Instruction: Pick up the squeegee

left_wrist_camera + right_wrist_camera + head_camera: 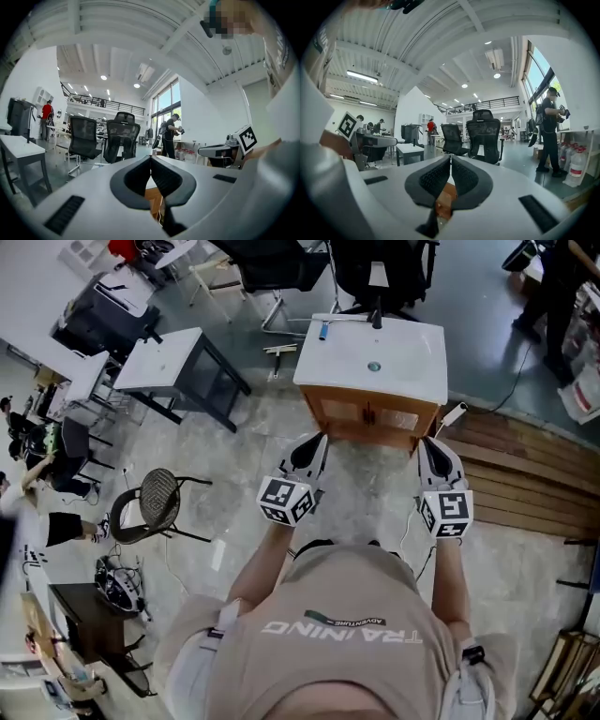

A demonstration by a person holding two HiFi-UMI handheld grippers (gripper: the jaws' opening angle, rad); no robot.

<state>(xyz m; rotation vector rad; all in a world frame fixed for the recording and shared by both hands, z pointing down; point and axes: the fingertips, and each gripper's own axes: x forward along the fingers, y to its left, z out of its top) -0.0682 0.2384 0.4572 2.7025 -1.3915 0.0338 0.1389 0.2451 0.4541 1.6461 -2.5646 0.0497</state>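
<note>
A white sink top (412, 371) sits on a wooden cabinet (375, 416) straight ahead of me. At its far left edge lies a small tool with a blue handle (324, 331), which looks like the squeegee. It is too small to make out further. Both grippers hang level side by side just short of the cabinet front. My left gripper (314, 442) (151, 158) is shut with nothing in it. My right gripper (450, 157) (428, 444) also has its jaws together and empty. Each gripper view shows only a strip of the cabinet wood (154, 199) under the jaws.
Black office chairs (375, 273) stand behind the sink. A white table (169, 360) is to the left, with a round mesh chair (155, 504) nearer me. Wooden planks (525, 474) cover the floor at right. A person (169, 133) stands farther off in the room.
</note>
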